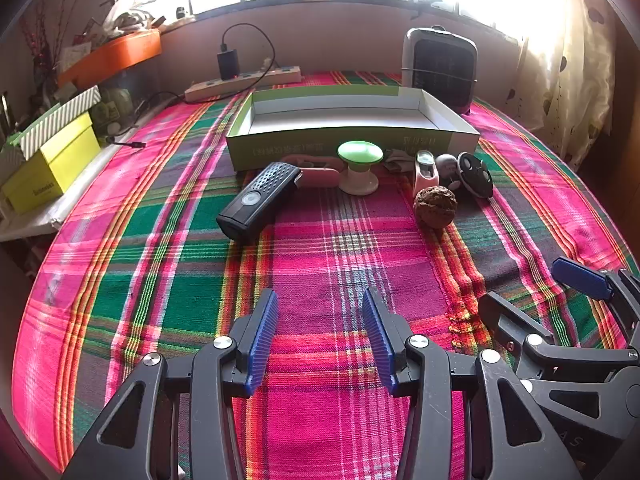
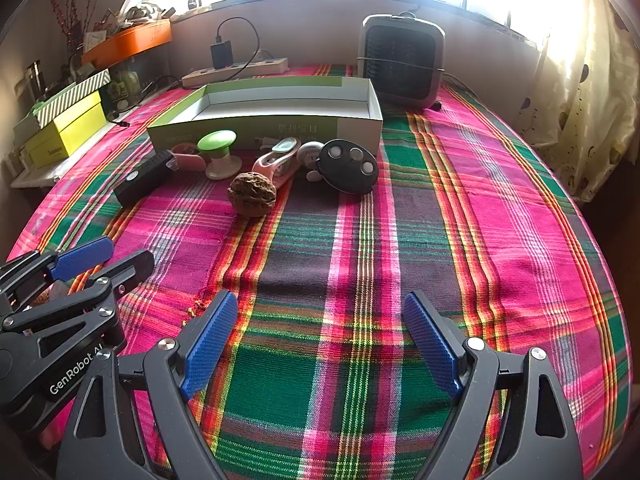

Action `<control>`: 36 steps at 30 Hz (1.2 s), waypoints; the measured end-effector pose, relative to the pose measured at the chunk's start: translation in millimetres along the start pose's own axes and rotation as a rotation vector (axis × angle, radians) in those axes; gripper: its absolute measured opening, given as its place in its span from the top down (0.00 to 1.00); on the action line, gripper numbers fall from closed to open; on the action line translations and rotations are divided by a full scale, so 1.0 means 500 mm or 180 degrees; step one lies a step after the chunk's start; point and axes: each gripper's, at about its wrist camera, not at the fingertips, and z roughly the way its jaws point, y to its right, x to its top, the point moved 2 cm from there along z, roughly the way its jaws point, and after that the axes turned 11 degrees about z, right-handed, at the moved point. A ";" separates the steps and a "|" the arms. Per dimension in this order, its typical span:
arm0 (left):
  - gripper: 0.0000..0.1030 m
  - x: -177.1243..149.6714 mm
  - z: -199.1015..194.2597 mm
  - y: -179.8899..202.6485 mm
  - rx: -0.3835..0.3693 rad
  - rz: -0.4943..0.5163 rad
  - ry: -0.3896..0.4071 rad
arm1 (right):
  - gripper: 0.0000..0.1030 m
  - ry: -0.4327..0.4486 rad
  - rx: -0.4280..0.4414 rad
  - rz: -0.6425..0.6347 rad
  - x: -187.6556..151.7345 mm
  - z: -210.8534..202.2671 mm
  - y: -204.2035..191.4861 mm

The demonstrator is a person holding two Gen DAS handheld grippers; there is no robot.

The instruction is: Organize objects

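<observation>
Left gripper (image 1: 320,312) spread, nothing between the pads, hovering over the plaid cloth (image 1: 320,420). Right gripper (image 2: 320,320) also spread and empty, just beside it (both angled down). Farther out, a row of items near the box (image 1: 348,136) front wall: black torch (image 1: 256,200), green knob (image 1: 359,168), walnut (image 1: 435,205), black remote (image 1: 476,174). Box sits open. Heater (image 1: 440,68) behind it.

My left gripper (image 1: 320,336) and right gripper (image 2: 320,344) are black skeletal plastic with triangular cut-outs, silver screws and ribbed blue pads (image 2: 210,342); white "GenRobot.AI" lettering at nine o'clock.
</observation>
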 end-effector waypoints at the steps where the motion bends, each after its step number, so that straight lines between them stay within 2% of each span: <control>1: 0.59 0.000 0.000 0.000 -0.0001 -0.0001 0.0002 | 0.17 0.0000 0.0000 0.0000 0.000 0.000 0.000; 13: 0.59 0.001 0.000 0.001 -0.0008 0.0008 -0.0003 | 0.17 0.0002 0.0000 0.0001 0.001 0.001 0.001; 19: 0.59 0.007 -0.003 -0.011 -0.0208 0.0007 -0.0036 | 0.17 0.0003 0.0023 0.0016 0.000 0.000 0.002; 24: 0.59 0.005 -0.031 -0.029 -0.0246 0.0059 0.0050 | 0.17 0.0054 0.0258 0.0101 0.001 -0.019 0.011; 28: 0.59 0.014 -0.080 -0.061 -0.0251 0.0057 0.0258 | 0.17 0.0155 0.0366 -0.0016 0.004 -0.039 -0.003; 31: 0.59 0.018 -0.113 -0.099 -0.0268 -0.0039 0.0381 | 0.17 0.0205 0.0565 -0.0060 0.006 -0.057 -0.017; 36: 0.59 0.012 -0.142 -0.167 -0.0088 -0.0117 0.0447 | 0.17 0.0223 0.0841 -0.0254 -0.004 -0.078 -0.061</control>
